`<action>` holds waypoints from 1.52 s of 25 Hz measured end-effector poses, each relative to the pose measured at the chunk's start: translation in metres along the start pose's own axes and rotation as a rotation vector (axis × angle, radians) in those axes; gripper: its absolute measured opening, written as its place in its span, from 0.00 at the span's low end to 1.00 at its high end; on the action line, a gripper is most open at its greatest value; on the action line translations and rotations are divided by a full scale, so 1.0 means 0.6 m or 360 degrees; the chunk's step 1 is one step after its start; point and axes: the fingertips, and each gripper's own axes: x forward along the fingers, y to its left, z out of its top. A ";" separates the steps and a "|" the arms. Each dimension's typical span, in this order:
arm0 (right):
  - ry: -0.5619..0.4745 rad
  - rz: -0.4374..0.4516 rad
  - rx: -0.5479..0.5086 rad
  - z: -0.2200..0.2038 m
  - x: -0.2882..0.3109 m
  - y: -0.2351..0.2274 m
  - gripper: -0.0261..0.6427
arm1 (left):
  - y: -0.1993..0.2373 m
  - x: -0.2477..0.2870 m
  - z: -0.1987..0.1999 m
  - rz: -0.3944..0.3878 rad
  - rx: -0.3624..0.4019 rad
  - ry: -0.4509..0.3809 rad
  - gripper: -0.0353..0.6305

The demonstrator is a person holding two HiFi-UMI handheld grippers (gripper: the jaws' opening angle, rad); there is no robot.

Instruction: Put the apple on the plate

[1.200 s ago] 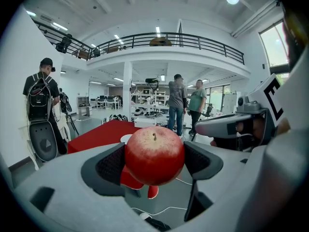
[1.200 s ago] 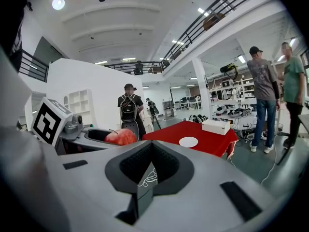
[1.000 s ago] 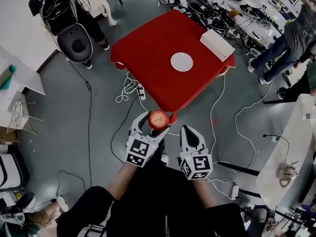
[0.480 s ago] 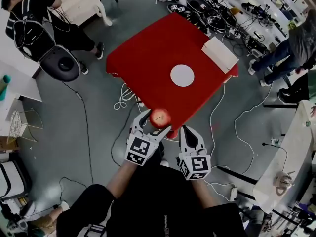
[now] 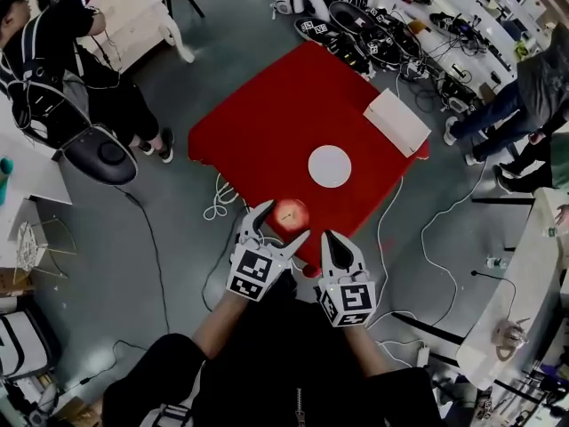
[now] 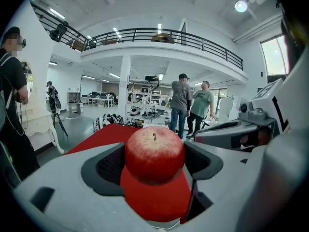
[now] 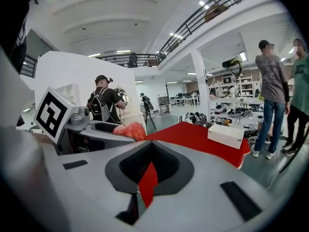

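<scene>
A red apple (image 5: 291,213) sits between the jaws of my left gripper (image 5: 281,227), which is shut on it. The left gripper view shows the apple (image 6: 154,152) upright, stem up, gripped on both sides by the left gripper (image 6: 155,161). It hangs over the near corner of the red table (image 5: 267,132). The white plate (image 5: 330,165) lies on the table beyond it, up and to the right. My right gripper (image 5: 337,248) is beside the left one, shut and holding nothing. The right gripper view shows that gripper (image 7: 149,172) with the apple (image 7: 129,130) to its left.
A white box (image 5: 396,123) lies at the table's right corner. Cables (image 5: 222,198) and a power strip trail on the grey floor round the table. A person (image 5: 62,69) stands by a black chair at the left; others (image 5: 524,78) stand at the right.
Both grippers and the apple have come closer to the table: the apple was short of the near corner and now hangs over it. The left grip has not changed.
</scene>
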 end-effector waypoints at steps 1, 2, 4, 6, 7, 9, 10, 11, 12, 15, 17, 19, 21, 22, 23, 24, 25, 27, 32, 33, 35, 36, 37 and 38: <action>0.0003 -0.0003 0.0003 0.003 0.007 -0.001 0.05 | 0.007 0.004 0.003 -0.0002 0.0000 0.0000 0.63; 0.0005 -0.0005 0.0006 0.005 0.013 -0.001 0.05 | 0.014 0.008 0.005 -0.0004 -0.0002 0.0000 0.63; 0.0009 -0.0009 0.0002 0.008 0.023 -0.004 0.05 | 0.024 0.016 0.006 -0.0010 -0.0009 -0.0003 0.63; 0.0015 -0.0016 -0.0001 0.008 0.032 -0.008 0.05 | 0.030 0.022 0.006 -0.0020 -0.0009 -0.0007 0.63; 0.0018 -0.0023 0.0001 0.007 0.035 -0.010 0.05 | 0.032 0.024 0.007 -0.0026 -0.0007 -0.0009 0.63; 0.0021 -0.0038 0.0009 0.008 0.039 -0.012 0.05 | 0.037 0.027 0.009 -0.0037 -0.0005 -0.0011 0.63; 0.0021 -0.0046 0.0014 0.009 0.040 -0.012 0.05 | 0.039 0.029 0.010 -0.0044 -0.0003 -0.0010 0.63; 0.0022 -0.0053 0.0018 0.008 0.040 -0.012 0.05 | 0.040 0.031 0.010 -0.0050 -0.0002 -0.0009 0.63; 0.0024 -0.0062 0.0022 0.007 0.040 -0.013 0.05 | 0.041 0.033 0.010 -0.0057 0.0000 -0.0008 0.63; 0.0021 -0.0090 0.0035 0.004 0.035 -0.020 0.05 | 0.038 0.040 0.011 -0.0077 0.0011 -0.0011 0.63; 0.0011 -0.0110 0.0035 0.005 0.030 -0.027 0.05 | 0.032 0.044 0.015 -0.0089 0.0026 -0.0018 0.63; -0.0005 -0.0126 0.0035 0.007 0.023 -0.037 0.05 | 0.022 0.048 0.020 -0.0098 0.0041 -0.0026 0.63; -0.0020 -0.0136 0.0035 0.010 0.016 -0.045 0.05 | 0.011 0.049 0.023 -0.0105 0.0052 -0.0030 0.63; -0.0028 -0.0140 0.0034 0.012 0.013 -0.048 0.05 | 0.007 0.049 0.025 -0.0109 0.0057 -0.0035 0.63; -0.0036 -0.0141 0.0030 0.015 0.011 -0.049 0.05 | 0.003 0.049 0.029 -0.0114 0.0063 -0.0043 0.63; -0.0043 -0.0140 0.0023 0.019 0.010 -0.049 0.05 | 0.001 0.048 0.032 -0.0119 0.0070 -0.0051 0.63; -0.0049 -0.0138 0.0017 0.023 0.009 -0.049 0.05 | -0.001 0.048 0.034 -0.0122 0.0076 -0.0054 0.63; -0.0060 -0.0135 0.0008 0.028 0.007 -0.053 0.05 | -0.003 0.051 0.035 -0.0120 0.0084 -0.0045 0.63; -0.0064 -0.0133 0.0010 0.032 0.012 -0.074 0.05 | -0.006 0.069 0.040 -0.0109 0.0085 -0.0033 0.63; -0.0063 -0.0128 0.0010 0.035 0.014 -0.078 0.05 | -0.005 0.072 0.043 -0.0105 0.0085 -0.0032 0.63; -0.0067 -0.0117 0.0010 0.041 0.019 -0.086 0.05 | -0.003 0.081 0.052 -0.0092 0.0090 -0.0036 0.63; -0.0070 -0.0111 0.0011 0.043 0.020 -0.091 0.05 | -0.003 0.086 0.056 -0.0082 0.0092 -0.0043 0.63; -0.0071 -0.0103 0.0012 0.044 0.022 -0.096 0.05 | -0.003 0.091 0.060 -0.0071 0.0095 -0.0051 0.63; -0.0072 -0.0094 0.0012 0.043 0.024 -0.100 0.05 | -0.003 0.097 0.063 -0.0062 0.0098 -0.0057 0.63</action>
